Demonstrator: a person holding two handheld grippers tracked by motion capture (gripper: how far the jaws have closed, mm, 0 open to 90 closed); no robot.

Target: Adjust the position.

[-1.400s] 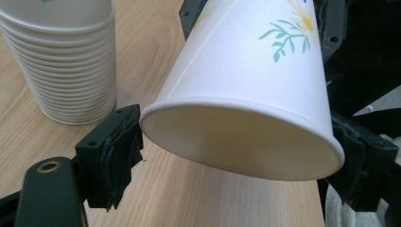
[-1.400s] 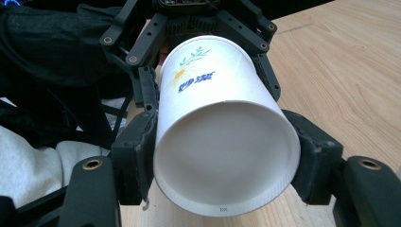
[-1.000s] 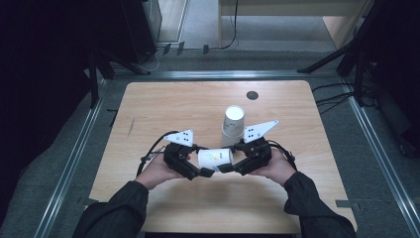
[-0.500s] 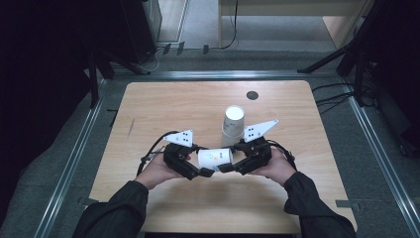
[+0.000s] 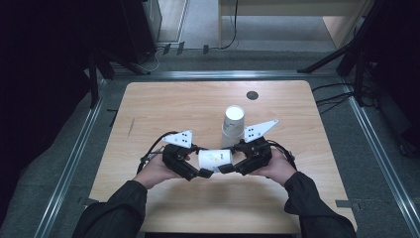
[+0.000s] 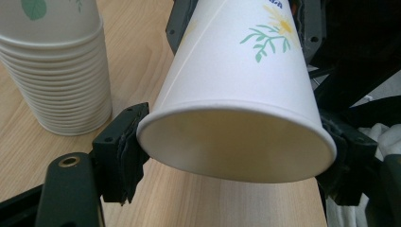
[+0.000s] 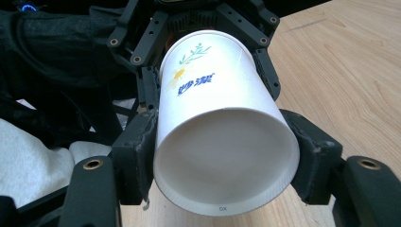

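While I hold it at both ends, the paper cup [image 5: 215, 159] lies sideways between my claws, just above the counter [image 5: 163, 106].
Left claw [image 6: 231, 142] clamps its open mouth; right claw [image 7: 222, 163] clamps its base; the cup stack [image 5: 233, 121] stands just beyond.

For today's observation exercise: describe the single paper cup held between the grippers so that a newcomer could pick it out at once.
Start at the wooden table and find the stack of cups standing near its middle. Just in front of it, the paper cup lies sideways, clamped between the left hand-held gripper and the right hand-held gripper. Unlike the stack, it is alone and off the table.
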